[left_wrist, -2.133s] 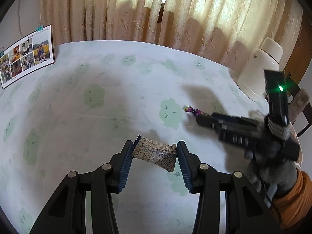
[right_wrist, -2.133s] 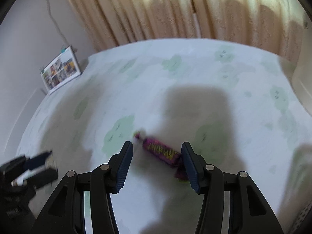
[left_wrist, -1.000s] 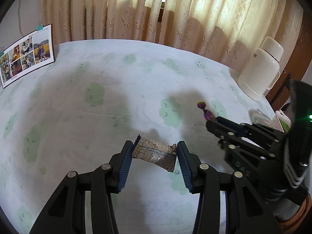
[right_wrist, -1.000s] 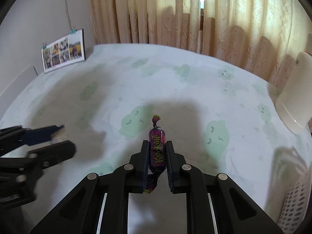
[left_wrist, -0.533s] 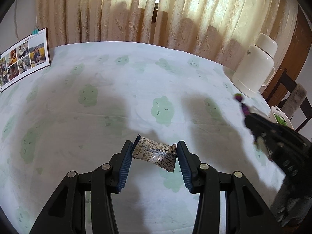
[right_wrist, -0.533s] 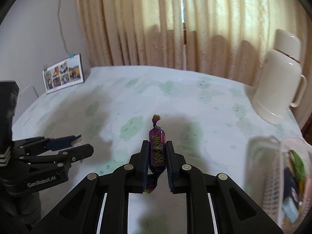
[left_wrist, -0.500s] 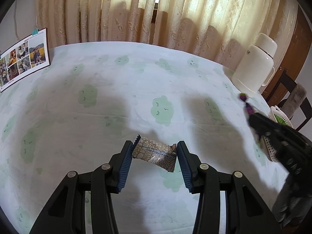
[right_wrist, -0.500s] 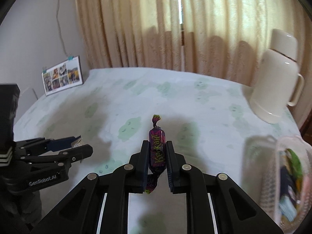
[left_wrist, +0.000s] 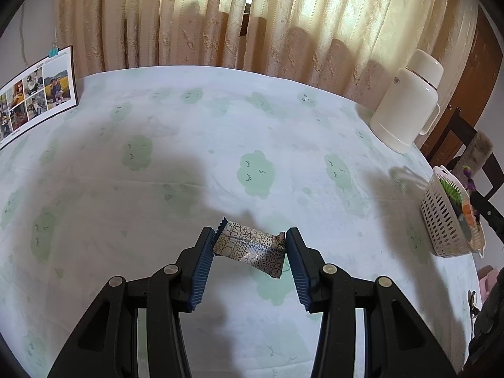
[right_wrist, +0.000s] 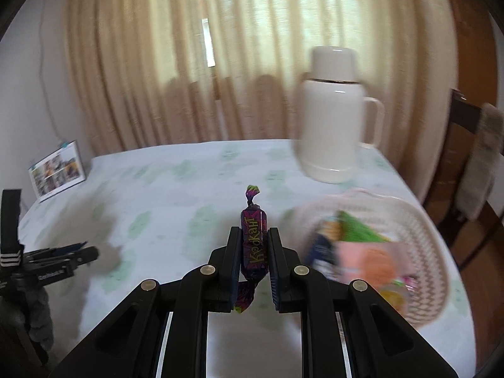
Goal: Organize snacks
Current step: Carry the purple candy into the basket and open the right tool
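Note:
My left gripper [left_wrist: 250,245] is shut on a brown patterned snack bar [left_wrist: 252,247], held above the cloud-print tablecloth [left_wrist: 189,145]. My right gripper [right_wrist: 254,239] is shut on a purple wrapped candy [right_wrist: 253,239] that stands upright between the pads. To its right a white slotted basket [right_wrist: 422,226] holds several colourful snack packets. The same basket [left_wrist: 441,220] sits at the table's right edge in the left wrist view. The left gripper [right_wrist: 60,260] shows at the far left of the right wrist view.
A cream thermos jug [right_wrist: 334,113] stands behind the basket, also seen as the jug [left_wrist: 406,107] at the far right of the table. A photo calendar [left_wrist: 31,94] leans at the left. Curtains hang behind; a dark wooden chair [right_wrist: 466,145] stands to the right.
The right gripper has carried the purple candy to the right and upward, from mid-table to beside the basket, rolling level. The left gripper and its snack bar have stayed put.

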